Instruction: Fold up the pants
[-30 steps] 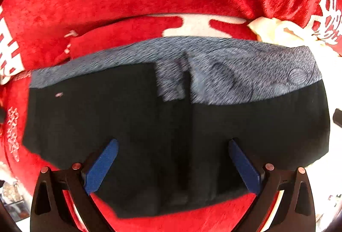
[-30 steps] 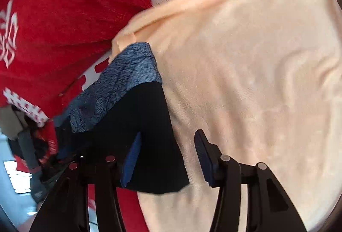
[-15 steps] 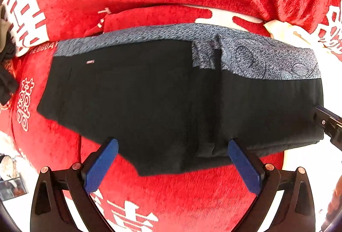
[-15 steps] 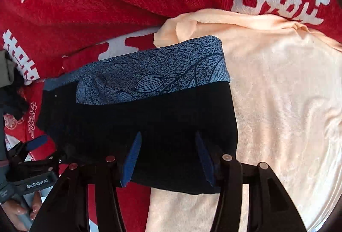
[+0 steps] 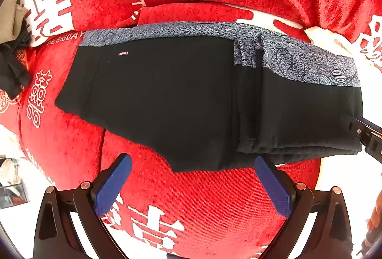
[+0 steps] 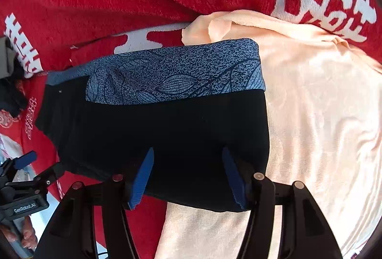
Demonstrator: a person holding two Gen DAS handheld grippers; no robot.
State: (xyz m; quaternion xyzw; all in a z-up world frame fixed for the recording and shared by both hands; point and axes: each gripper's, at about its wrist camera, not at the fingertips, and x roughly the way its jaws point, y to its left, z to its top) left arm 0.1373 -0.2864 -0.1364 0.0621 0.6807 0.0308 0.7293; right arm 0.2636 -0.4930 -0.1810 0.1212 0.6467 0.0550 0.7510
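Now that the folded part lies flat on the rest, the pants [image 5: 181, 96] sit as a short black block with a grey patterned waistband [image 6: 181, 75] along the far edge, one end on the red cover [image 5: 205, 201], the other on a peach towel [image 6: 322, 120]. A second ago the right view showed only a dark corner of them over the towel; now the whole near half shows, square-edged, a doubled layer on its right side. Left gripper [image 5: 193, 185]: jaws wide, nothing between, hanging over bare red cover just off the pants' near edge, where a second ago it stood over the black cloth. Right gripper [image 6: 188, 178]: jaws opening, over the near hem; black cloth lies under the gap, but the pads do not appear to pinch it. Judgement: a fold has just been laid and let go. One leg end on the left lies unfolded, so another fold is likely left.
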